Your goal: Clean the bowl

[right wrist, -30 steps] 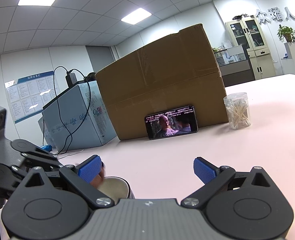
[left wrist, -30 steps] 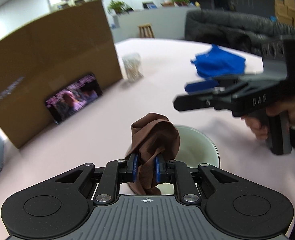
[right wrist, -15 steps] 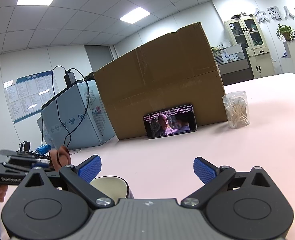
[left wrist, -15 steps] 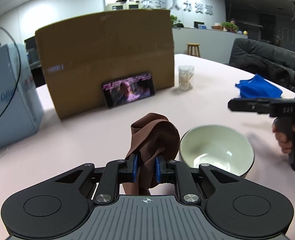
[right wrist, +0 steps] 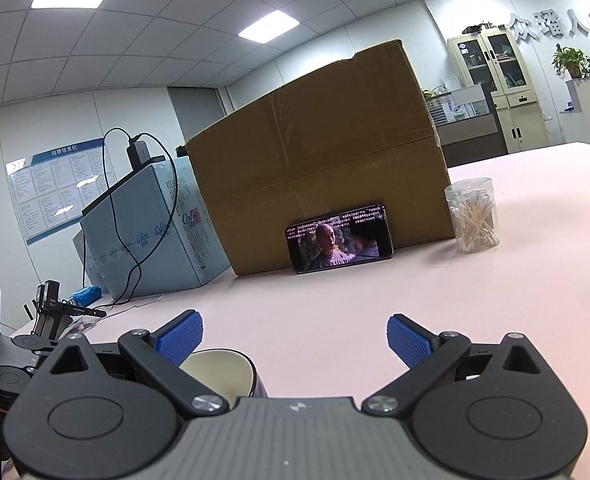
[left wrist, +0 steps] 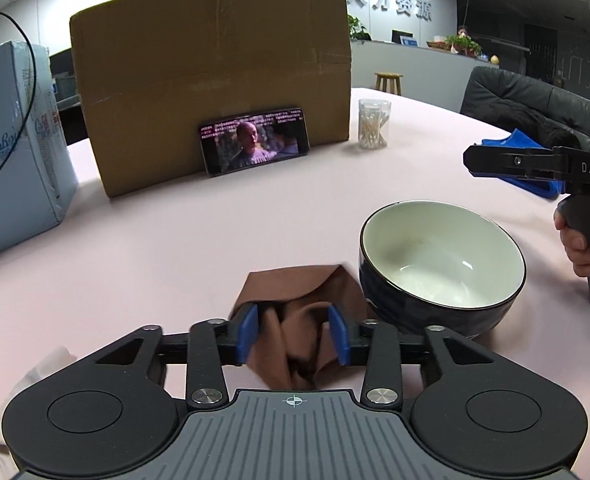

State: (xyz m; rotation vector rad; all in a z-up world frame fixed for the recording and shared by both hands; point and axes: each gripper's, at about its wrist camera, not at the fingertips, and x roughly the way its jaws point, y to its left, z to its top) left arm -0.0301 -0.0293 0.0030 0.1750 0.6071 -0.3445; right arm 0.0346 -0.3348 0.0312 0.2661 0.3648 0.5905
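My left tool (left wrist: 293,336) has just been opening around the soft cloth (left wrist: 295,304) beside the bowl (left wrist: 441,268); right tool (right wrist: 291,338) open. I regrip its bunched top.

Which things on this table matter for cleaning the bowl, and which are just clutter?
Job:
bowl
brown cloth, lying between the left gripper's just-opened jaws

Clutter:
cardboard box
phone
cotton swab jar
blue cloth
light blue box
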